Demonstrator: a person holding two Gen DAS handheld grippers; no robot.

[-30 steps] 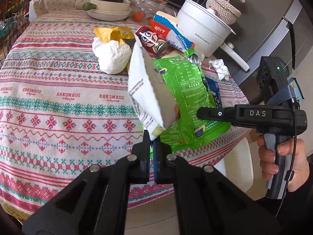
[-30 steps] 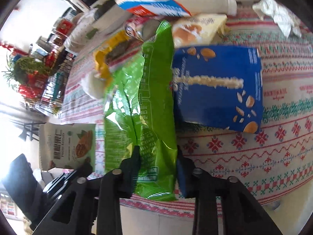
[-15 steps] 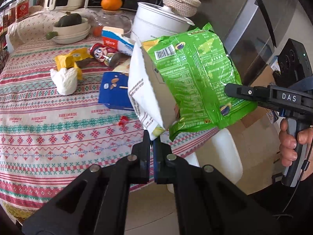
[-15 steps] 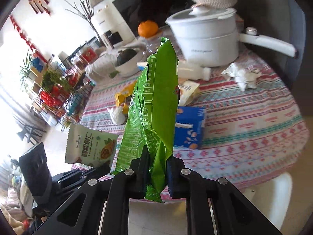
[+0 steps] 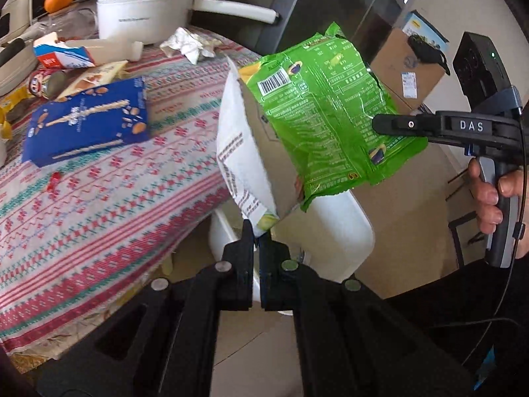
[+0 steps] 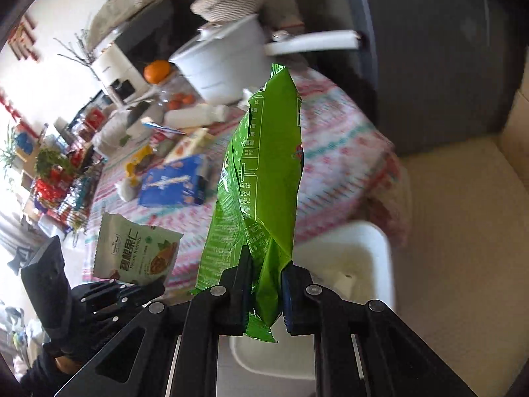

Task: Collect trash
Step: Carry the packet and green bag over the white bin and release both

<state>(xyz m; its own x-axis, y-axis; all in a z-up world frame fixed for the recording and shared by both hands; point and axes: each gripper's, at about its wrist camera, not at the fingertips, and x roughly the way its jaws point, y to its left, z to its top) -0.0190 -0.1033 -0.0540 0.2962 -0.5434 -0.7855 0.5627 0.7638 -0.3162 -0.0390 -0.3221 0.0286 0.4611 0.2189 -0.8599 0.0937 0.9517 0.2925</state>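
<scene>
Green snack bag (image 6: 261,178) stands upright, pinched at its bottom edge by the right gripper (image 6: 264,294), above a white bin (image 6: 357,251) beside the table (image 5: 109,198). Just left of it, the left gripper (image 5: 256,231) clamps a white nut pouch (image 5: 244,155) by its corner, also off the table's near edge.

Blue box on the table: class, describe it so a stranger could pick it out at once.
Start at the round table with the red-and-green patterned cloth. In front of the white pot, amid the scattered wrappers, the blue box lies flat. It is the only dark blue item there, printed with nuts and a pale stick.
</scene>
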